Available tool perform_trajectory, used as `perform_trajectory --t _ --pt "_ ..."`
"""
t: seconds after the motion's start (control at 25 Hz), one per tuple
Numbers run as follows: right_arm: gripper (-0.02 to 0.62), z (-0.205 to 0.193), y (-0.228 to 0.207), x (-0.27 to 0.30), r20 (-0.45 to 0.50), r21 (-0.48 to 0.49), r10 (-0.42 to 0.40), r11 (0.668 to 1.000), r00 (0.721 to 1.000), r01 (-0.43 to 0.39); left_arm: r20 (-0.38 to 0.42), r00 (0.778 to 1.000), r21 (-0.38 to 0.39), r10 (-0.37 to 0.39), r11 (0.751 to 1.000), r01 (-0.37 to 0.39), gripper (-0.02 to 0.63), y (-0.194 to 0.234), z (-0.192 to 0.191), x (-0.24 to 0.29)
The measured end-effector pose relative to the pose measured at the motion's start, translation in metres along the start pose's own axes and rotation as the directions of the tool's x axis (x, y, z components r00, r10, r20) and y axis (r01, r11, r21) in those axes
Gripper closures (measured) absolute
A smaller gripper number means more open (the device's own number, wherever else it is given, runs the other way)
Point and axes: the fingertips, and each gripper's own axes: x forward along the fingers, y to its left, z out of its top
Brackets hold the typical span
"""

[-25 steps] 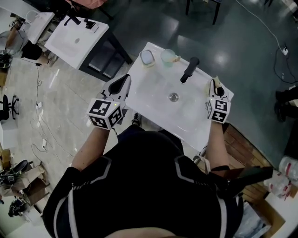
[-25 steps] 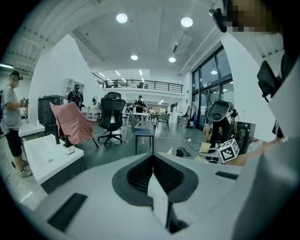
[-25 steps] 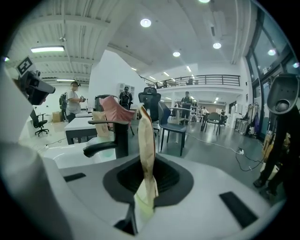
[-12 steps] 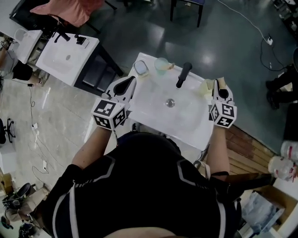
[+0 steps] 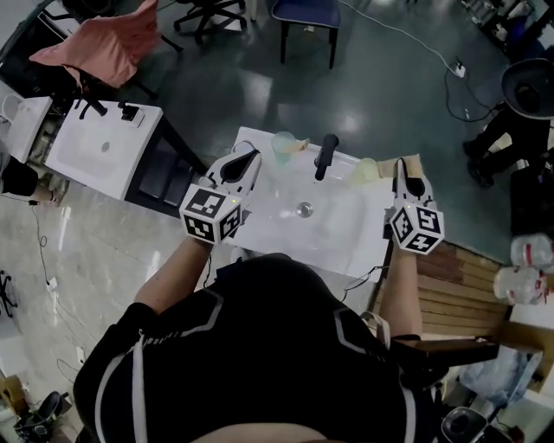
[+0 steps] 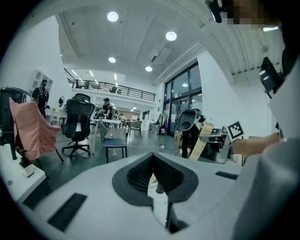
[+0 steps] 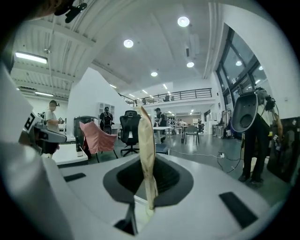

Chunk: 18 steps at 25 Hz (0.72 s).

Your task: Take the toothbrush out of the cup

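Grippers come first, one in each of my hands. My left gripper (image 6: pixel 153 171) has its jaws pressed tight together, with nothing between them. From above, it hangs over the left edge of the white sink (image 5: pixel 286 247).

My right gripper (image 7: pixel 149 176) is clamped on a thin tan strip (image 7: pixel 146 140). The strip stands up tall between the jaws and pokes out past their tips. I cannot tell what the strip is. This gripper hangs by the back right corner of the sink. A pale, soft-looking lump (image 5: pixel 365 170) sits just beside it on the sink's back edge. I cannot tell if the two touch.

Between my grippers is the bowl of the sink, with a round drain (image 5: pixel 304 208) in the middle. At the back of the sink stands a black tap (image 5: pixel 325 156). Just left of the tap, on the back edge, stands the cup (image 5: pixel 283 145). It is pale green and see-through. A small pale bit sticks out over its right rim, and that looks like the toothbrush (image 5: pixel 300 144). Neither gripper touches the cup.

To my right are wooden boards (image 5: pixel 446 285). Farther off on the left is a second white sink (image 5: pixel 95 151). Behind it, a pink cloth (image 5: pixel 108 43) hangs over a chair. A blue chair (image 5: pixel 307 16) stands far back on the shiny dark floor.
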Motion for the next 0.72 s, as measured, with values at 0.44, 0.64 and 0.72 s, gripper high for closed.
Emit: perform_trajectory --t 0.44,0.64,0.72 --pt "0.555 0.054 0.013 -0.044 0.039 0.013 -0.078 0.997 0.996 0.078 0.013 0.995 0.064 -0.095 0.993 0.094 0.601 -0.001 0.009 0.023" --pt "0.555 0.062 0.020 -0.051 0.042 0.030 -0.093 0.995 0.995 0.092 0.005 0.992 0.081 -0.123 0.989 0.122 0.600 0.002 0.007 0.029" --pt "0.555 0.062 0.022 -0.054 0.034 0.032 -0.096 0.995 0.995 0.095 0.001 0.994 0.078 -0.113 0.991 0.113 0.600 0.006 0.003 0.035"
